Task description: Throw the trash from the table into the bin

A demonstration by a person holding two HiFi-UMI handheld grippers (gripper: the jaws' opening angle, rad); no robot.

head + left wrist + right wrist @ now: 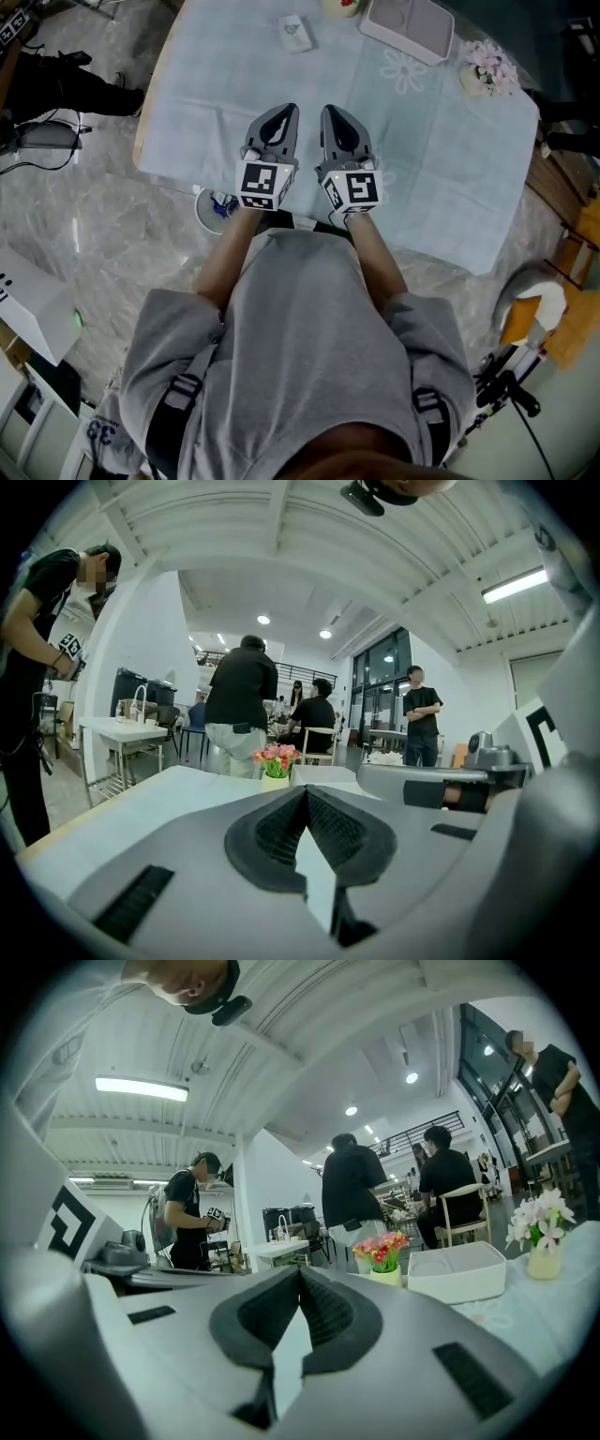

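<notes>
A small crumpled white wrapper point(295, 33) lies on the far part of the pale cloth-covered table point(187, 112). A round white bin point(214, 208) stands on the floor by the table's near-left edge, partly hidden by my left arm. My left gripper point(284, 111) and right gripper point(330, 112) hover side by side over the near part of the table, well short of the wrapper. Both are shut with nothing between the jaws. The left gripper view shows its tips point(306, 789) meeting, and the right gripper view shows the same point(300, 1271).
A white tray point(408, 25) sits at the far edge, also in the right gripper view point(459, 1271). White flowers point(487, 67) stand at the far right, pink flowers point(382, 1251) beyond the tray. Several people stand past the table. Cables and boxes lie on the floor at left.
</notes>
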